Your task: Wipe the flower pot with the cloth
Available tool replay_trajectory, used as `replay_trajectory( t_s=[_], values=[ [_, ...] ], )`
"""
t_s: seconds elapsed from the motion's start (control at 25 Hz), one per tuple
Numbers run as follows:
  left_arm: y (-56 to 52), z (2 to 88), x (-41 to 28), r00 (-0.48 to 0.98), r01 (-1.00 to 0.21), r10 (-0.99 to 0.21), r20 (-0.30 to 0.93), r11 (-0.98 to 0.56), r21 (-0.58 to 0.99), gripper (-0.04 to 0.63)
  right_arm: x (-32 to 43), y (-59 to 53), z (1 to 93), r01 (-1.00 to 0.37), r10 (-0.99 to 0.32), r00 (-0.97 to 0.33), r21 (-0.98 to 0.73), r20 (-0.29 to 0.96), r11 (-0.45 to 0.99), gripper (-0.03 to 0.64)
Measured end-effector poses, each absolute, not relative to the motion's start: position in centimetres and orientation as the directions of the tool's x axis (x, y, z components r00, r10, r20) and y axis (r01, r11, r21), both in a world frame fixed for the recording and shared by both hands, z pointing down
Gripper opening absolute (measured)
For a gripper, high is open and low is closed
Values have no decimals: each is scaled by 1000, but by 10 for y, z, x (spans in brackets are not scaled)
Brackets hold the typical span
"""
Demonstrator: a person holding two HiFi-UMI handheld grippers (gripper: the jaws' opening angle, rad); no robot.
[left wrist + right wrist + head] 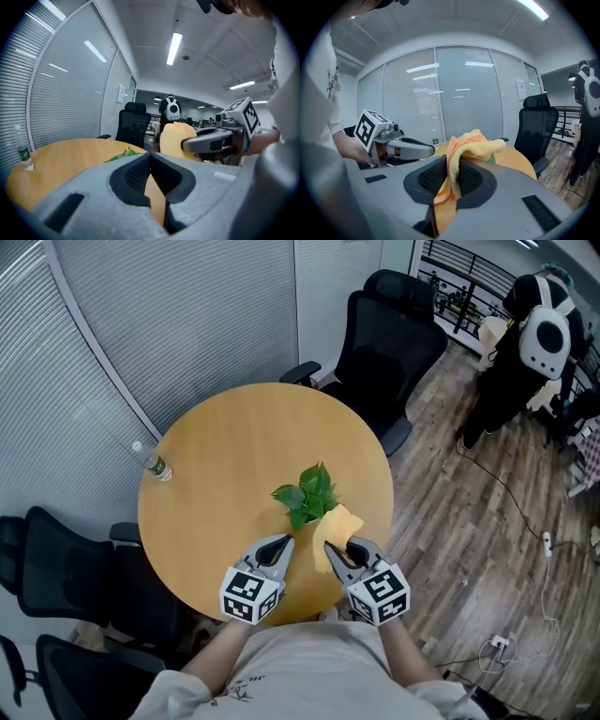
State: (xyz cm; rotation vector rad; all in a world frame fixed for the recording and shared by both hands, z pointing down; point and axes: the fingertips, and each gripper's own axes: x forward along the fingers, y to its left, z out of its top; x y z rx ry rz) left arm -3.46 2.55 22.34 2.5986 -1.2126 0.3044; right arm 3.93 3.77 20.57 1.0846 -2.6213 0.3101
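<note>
A green leafy plant (307, 491) stands near the right front of the round wooden table (225, 456); its leaves hide the pot from above. My right gripper (330, 547) is shut on a yellow cloth (341, 524), which bunches up just right of the leaves and close to them. In the right gripper view the cloth (464, 145) hangs pinched between the pads of the right gripper (452, 163). My left gripper (284, 542) sits just in front of the plant, shut with nothing in it. From the left gripper view the leaves (123, 153) peek over the closed jaws.
A plastic bottle (153, 464) stands at the table's left edge. Black office chairs (389, 334) stand behind the table, and others (56, 568) stand at its left. A figure in black and white (534, 343) stands at the far right. Cables (511, 493) lie on the wooden floor.
</note>
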Motion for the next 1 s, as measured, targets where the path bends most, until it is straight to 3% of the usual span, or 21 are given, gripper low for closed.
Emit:
replay_trajectory(
  t_s=[1.0],
  values=[
    [31,228,-30,636,-768,-708,307,-620,161,11,38,38,209,-707,-642,-688,-116,337,697,48]
  ],
)
